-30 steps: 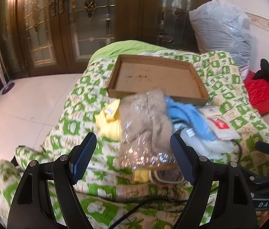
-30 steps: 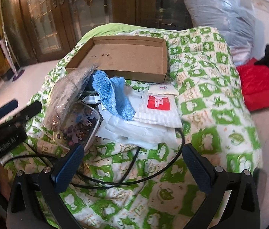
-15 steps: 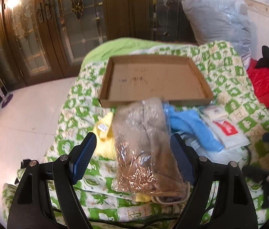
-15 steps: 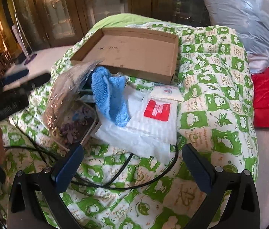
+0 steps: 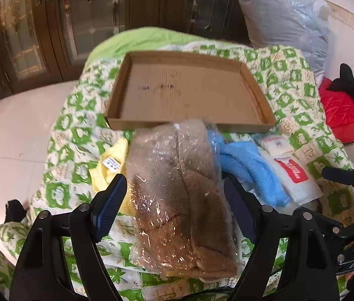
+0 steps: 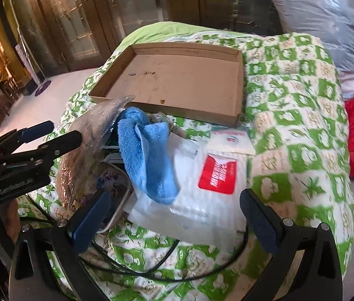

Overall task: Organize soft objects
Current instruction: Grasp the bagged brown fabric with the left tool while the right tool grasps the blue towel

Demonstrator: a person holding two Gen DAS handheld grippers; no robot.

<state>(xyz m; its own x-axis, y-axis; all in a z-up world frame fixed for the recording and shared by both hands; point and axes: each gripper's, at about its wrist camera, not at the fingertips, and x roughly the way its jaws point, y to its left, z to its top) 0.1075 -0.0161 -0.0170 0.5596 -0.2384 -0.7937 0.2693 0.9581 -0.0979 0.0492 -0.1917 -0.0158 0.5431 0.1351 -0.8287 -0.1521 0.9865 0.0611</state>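
Slippery plastic is the main worry: the brown fleece bundle (image 5: 179,195) sits sealed in a crinkly clear bag, lying lengthwise between the spread fingers of the left gripper (image 5: 174,208), which hold nothing. If those fingers close on loose film rather than the bulk inside, I judge the bag could slide out or tear on the way to the cardboard tray (image 5: 189,92), which sits empty just beyond the pile on the green-and-white quilt (image 5: 76,130).

The bundle overlaps other things. A yellow cloth (image 5: 111,163) peeks out at its left, and a blue towel (image 6: 147,155) lies against its right, so a lift might drag them along.

The right gripper (image 6: 177,218) is also spread wide and empty, hovering over a white packet with a red label (image 6: 217,173). A black cable (image 6: 164,273) loops on the quilt beneath it, near the camera; it could snag a finger and tug the pile.
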